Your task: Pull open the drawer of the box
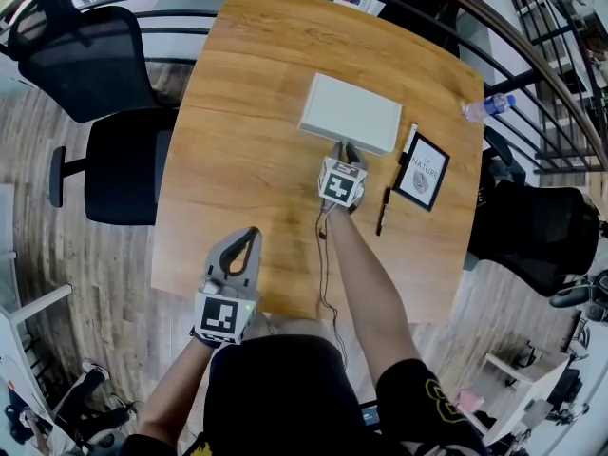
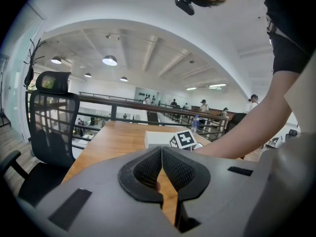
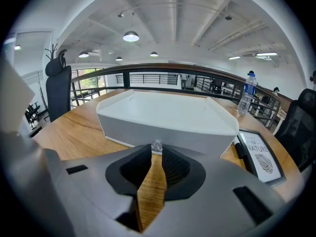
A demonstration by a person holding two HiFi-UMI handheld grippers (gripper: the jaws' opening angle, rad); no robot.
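Sitting toward the far side of the table (image 1: 237, 160), the white box (image 1: 350, 112) looks light and stiff, so I judge it may slide when its drawer is pulled. The only hold is a small clear knob (image 3: 157, 145) on the front, slick and probably fragile. My right gripper (image 3: 157, 153) has its narrow jaws pinching the knob. The left gripper (image 2: 161, 154), jaws together and empty, hovers by the near edge.
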